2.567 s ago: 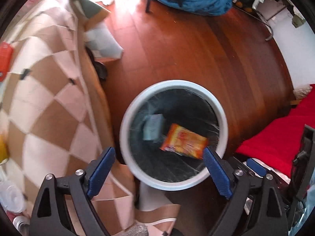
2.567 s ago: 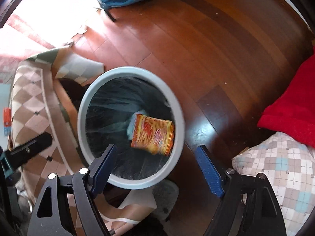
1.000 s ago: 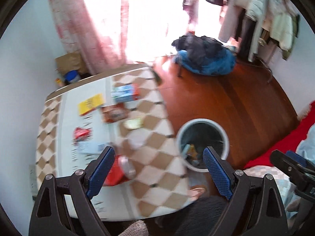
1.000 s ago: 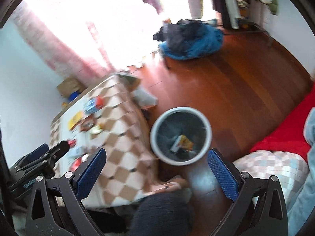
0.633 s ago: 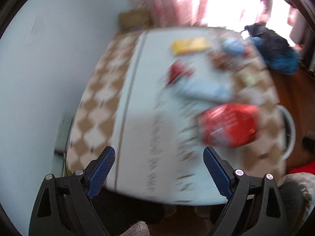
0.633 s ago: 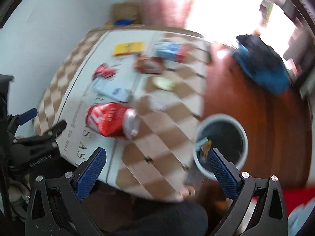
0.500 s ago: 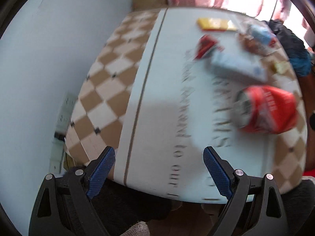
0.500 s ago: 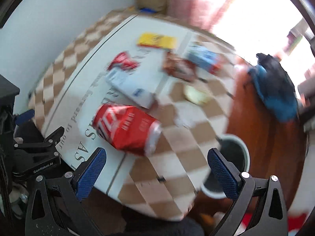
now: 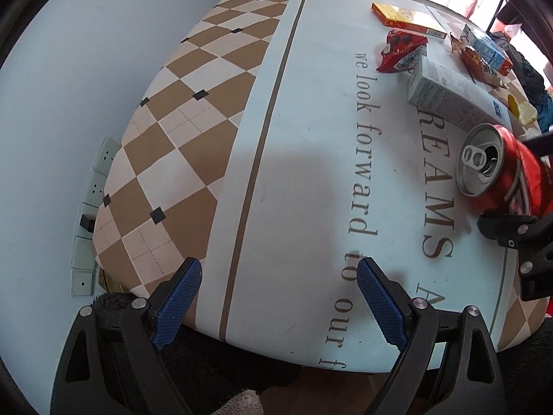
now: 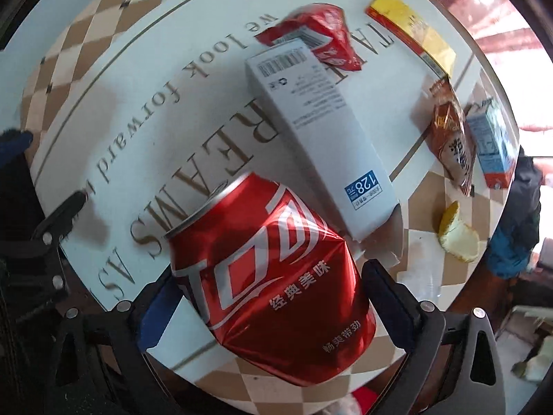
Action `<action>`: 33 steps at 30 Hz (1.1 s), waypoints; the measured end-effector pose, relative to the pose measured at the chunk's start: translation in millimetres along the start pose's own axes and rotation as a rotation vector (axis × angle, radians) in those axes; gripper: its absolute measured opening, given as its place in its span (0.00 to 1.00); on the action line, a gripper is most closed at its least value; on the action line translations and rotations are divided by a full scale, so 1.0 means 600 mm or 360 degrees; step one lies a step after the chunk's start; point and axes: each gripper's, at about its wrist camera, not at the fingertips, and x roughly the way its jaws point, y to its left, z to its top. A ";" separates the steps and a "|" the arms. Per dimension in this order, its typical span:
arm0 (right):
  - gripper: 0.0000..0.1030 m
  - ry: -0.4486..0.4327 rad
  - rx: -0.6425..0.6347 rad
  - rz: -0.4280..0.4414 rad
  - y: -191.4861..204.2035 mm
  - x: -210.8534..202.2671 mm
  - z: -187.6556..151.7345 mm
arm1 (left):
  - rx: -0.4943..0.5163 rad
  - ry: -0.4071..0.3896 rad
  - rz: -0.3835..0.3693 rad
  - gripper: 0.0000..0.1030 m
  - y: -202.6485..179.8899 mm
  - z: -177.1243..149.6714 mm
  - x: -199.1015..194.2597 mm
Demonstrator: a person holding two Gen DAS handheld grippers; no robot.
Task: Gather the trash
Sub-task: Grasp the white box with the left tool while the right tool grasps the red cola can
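In the left wrist view, the left gripper point(image 9: 278, 294) is seen with its jaws spread wide over bare tablecloth point(image 9: 304, 159), nothing between them. The dented red can point(image 9: 497, 166) lies on its side at about two o'clock from those jaws, well apart, its opened top turned toward the camera. The right gripper point(image 9: 528, 186) is seen at the right edge, one black finger above the can and one below it. Beyond the can, toward one o'clock, a white carton point(image 9: 449, 98) lies flat, with a red wrapper point(image 9: 401, 50) and a yellow box point(image 9: 408, 17) farther off.

In the right wrist view, the can point(image 10: 273, 276) is seen lying between the spread jaws of the right gripper point(image 10: 269, 294), its body filling the gap. The right pad point(image 10: 387, 297) is just beside the can's side; the left pad is partly hidden behind the can, so contact cannot be told. The white carton point(image 10: 318, 131) lies at twelve o'clock, just beside the can. A brown snack bag point(image 10: 452, 138), a blue carton point(image 10: 490, 145) and a piece of peel point(image 10: 458, 235) are seen toward two o'clock.
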 end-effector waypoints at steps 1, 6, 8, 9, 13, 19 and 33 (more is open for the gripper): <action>0.97 0.0001 0.0059 0.0041 -0.007 0.000 -0.005 | 0.0003 -0.0001 -0.0004 0.89 0.003 0.002 0.000; 0.96 0.0032 0.0503 0.0203 -0.065 0.001 -0.061 | 0.0023 0.0010 -0.0038 0.89 -0.006 0.004 -0.004; 0.96 -0.0029 0.0749 0.0268 -0.106 -0.006 -0.097 | 0.0029 0.0016 -0.0066 0.89 -0.012 0.011 -0.010; 0.96 -0.0069 0.0863 0.0286 -0.128 -0.010 -0.115 | 0.0029 0.0020 -0.0082 0.89 -0.016 0.016 -0.012; 0.96 -0.0216 0.1265 0.0251 -0.206 -0.022 -0.190 | -0.0008 0.0051 -0.0192 0.89 -0.044 0.062 -0.023; 0.96 -0.0217 0.1542 0.0362 -0.256 0.005 -0.246 | -0.0219 0.0196 -0.0476 0.89 -0.103 0.160 -0.017; 0.96 -0.0234 0.1500 0.0453 -0.263 0.021 -0.296 | -0.0290 0.0290 -0.0535 0.40 -0.178 0.192 -0.002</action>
